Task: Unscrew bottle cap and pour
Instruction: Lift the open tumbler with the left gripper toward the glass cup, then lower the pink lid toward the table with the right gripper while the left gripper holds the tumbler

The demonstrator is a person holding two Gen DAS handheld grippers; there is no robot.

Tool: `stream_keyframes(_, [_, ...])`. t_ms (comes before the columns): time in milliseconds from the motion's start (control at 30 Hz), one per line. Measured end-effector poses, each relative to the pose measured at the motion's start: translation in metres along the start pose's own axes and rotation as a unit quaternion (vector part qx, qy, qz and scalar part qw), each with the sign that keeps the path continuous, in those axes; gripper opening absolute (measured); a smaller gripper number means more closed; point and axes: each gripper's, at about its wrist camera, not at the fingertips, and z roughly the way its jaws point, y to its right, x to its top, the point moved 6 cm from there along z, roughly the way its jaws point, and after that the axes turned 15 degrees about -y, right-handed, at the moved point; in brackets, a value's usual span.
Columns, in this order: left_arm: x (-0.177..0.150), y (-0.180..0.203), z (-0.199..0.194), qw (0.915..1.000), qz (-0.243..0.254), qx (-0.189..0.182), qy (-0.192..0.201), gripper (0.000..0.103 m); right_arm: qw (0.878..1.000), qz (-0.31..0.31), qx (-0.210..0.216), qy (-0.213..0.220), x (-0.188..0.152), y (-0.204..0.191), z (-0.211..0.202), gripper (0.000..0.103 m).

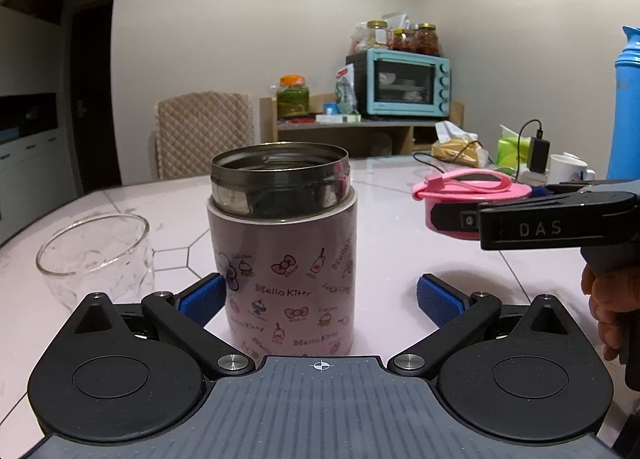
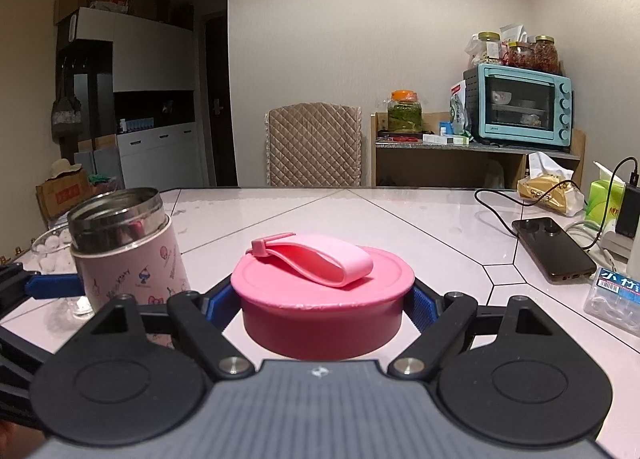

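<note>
A pink Hello Kitty flask [image 1: 284, 259] with a bare steel mouth stands uncapped on the white table. My left gripper [image 1: 322, 299] is open around its lower body; the left pad touches it, the right pad [image 1: 438, 299] stands clear. My right gripper [image 2: 322, 301] is shut on the flask's pink cap [image 2: 322, 299], whose strap loop lies on top, and holds it just above the table to the flask's right. The cap [image 1: 472, 195] and right gripper [image 1: 552, 219] show in the left wrist view. The flask [image 2: 128, 255] shows at the left of the right wrist view.
A clear glass cup [image 1: 96, 259] stands left of the flask. A phone [image 2: 554, 253] with a cable, a clear plastic box [image 2: 616, 295], tissues and a blue bottle [image 1: 628, 107] sit at the table's right. A chair [image 2: 314, 147] and an oven shelf stand behind.
</note>
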Motion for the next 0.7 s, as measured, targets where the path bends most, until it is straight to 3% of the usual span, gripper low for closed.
stream_keyframes(700, [-0.004, 0.003, -0.005, 1.0000, 0.000, -0.006, -0.001, 0.103, 0.999, -0.023, 0.027, -0.030, -0.016, -0.004, 0.001, 0.085])
